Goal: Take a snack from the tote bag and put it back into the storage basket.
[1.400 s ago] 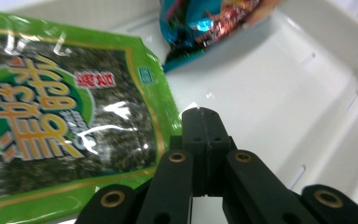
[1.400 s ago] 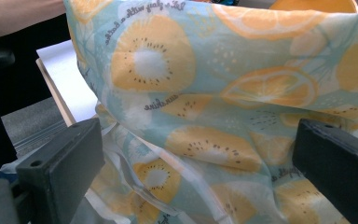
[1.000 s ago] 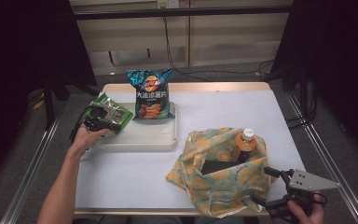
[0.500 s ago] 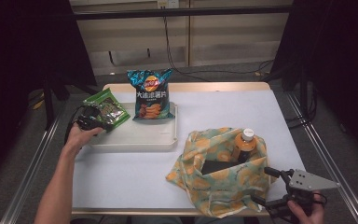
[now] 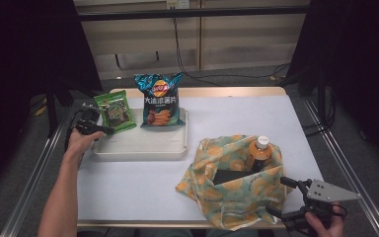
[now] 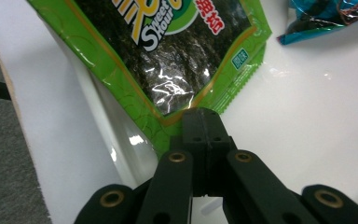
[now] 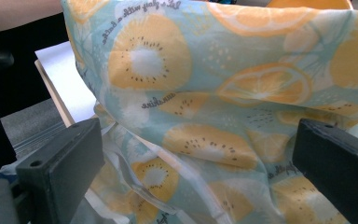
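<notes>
Left hand-held gripper [image 6: 200, 122] clamped; right hand-held gripper [image 5: 284, 196] spread wide.

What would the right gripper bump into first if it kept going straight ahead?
Most likely the fruit-print cloth bag. The right gripper has its jaws spread wide with the bag's fabric directly ahead between them, so it would probably meet the cloth first.

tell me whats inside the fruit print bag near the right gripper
An orange-capped bottle stands in the fruit print bag, its top above the rim. A dark opening shows beside it; the cloth hides anything deeper.
</notes>
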A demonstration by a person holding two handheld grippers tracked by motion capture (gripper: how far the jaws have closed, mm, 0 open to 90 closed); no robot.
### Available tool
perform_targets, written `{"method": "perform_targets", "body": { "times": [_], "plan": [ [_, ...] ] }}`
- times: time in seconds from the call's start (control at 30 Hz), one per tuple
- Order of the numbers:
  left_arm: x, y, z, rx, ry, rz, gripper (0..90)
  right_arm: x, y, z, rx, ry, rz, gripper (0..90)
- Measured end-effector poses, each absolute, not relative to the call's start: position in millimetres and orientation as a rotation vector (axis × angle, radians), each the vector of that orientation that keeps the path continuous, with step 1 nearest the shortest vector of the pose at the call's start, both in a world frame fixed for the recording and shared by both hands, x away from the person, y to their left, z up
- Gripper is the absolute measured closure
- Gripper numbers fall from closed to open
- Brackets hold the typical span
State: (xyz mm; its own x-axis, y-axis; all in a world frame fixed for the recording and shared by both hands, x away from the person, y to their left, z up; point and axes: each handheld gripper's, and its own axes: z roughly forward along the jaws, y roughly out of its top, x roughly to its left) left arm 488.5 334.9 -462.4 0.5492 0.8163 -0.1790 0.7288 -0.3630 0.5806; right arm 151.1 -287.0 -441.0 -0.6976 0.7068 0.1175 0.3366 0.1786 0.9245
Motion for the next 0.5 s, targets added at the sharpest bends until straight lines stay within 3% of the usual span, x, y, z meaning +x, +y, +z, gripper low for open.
{"method": "perform_targets", "body": {
  "times": [0.5],
  "plan": [
    [503.4, 325.9, -464.6, 2.112, 1.297, 0.273, 90.0, 151.1, -287.6, -441.2, 0.989, 2.124, 1.526, 1.2]
  ]
}}
